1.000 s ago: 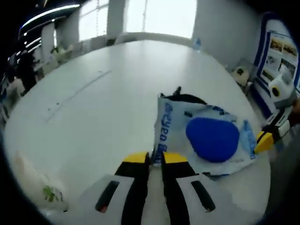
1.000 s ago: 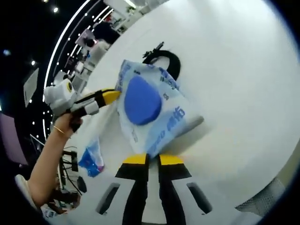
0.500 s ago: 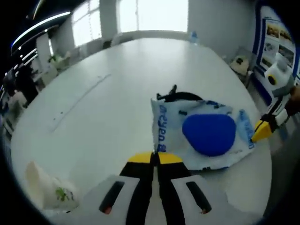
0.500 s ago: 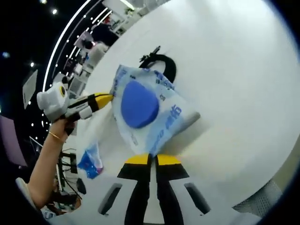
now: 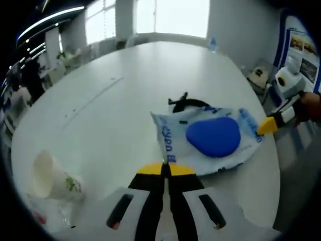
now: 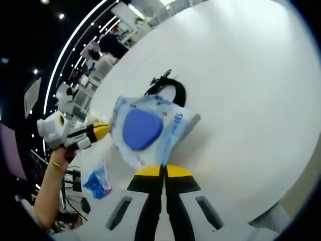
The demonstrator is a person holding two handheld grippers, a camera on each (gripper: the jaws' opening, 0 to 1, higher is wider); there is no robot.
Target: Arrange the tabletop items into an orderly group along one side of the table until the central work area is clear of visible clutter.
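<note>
Holding the blue-and-white packet [image 5: 208, 140] stretched between your left gripper [image 5: 166, 169] and right gripper [image 6: 161, 171] — both clamped on opposite edges — you have it above the white table [image 5: 115, 115], its long axis running gripper to gripper.

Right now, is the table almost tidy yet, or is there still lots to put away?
Not tidy yet. Nothing looks grouped at one side so far. In hand: both the left gripper and the right gripper are shut on opposite edges of the blue-and-white bag, which sits mid-table. Left to do: the bag, the black cable behind it and the paper cup are spread apart.
</note>
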